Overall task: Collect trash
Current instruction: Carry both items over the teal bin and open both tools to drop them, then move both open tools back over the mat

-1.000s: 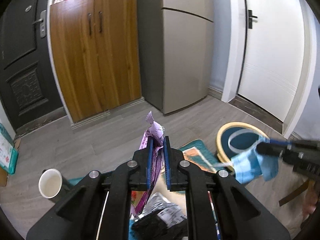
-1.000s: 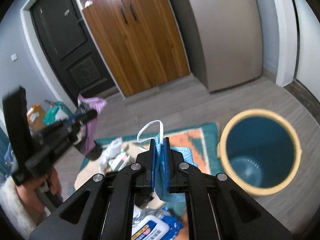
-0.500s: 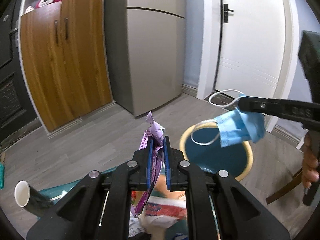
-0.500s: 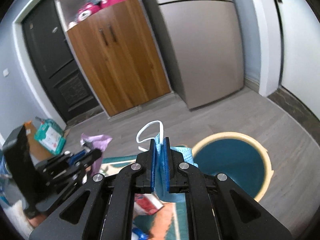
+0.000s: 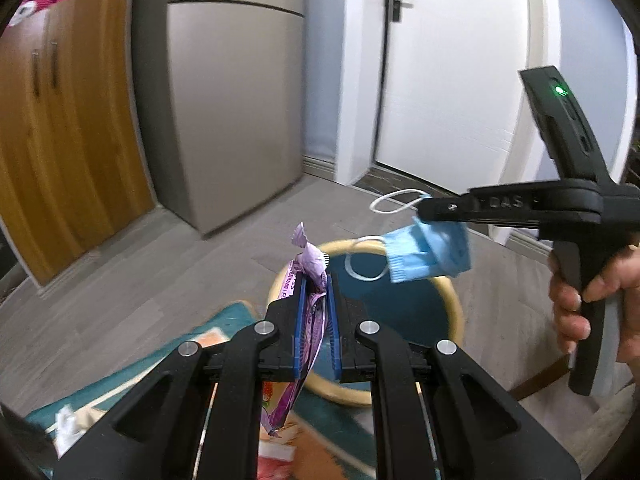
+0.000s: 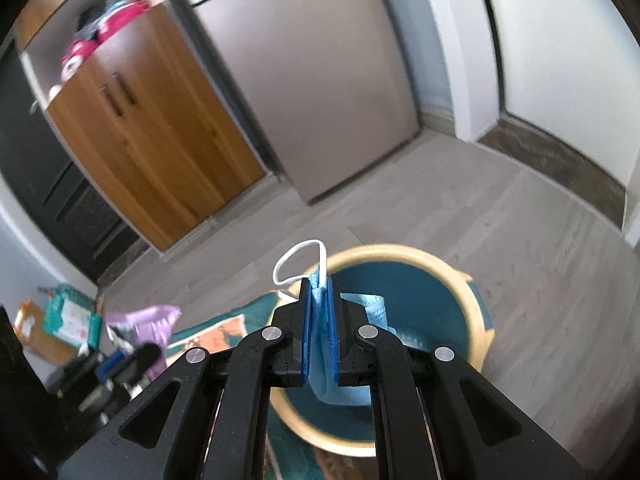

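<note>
My left gripper is shut on a purple snack wrapper that hangs down between the pads. It is at the near left rim of a round bin with a yellow rim and teal inside. My right gripper is shut on a blue face mask with white ear loops, held above the bin. In the left wrist view the mask dangles over the bin's opening. The wrapper and left gripper show at lower left in the right wrist view.
A teal and orange mat with scraps of litter lies on the grey floor left of the bin. A wooden cabinet, a grey fridge and a white door stand behind. Packages sit by the dark door.
Both grippers have moved toward the bin with their loads. The mask now hangs over the bin's opening and the wrapper has come to its left rim.
</note>
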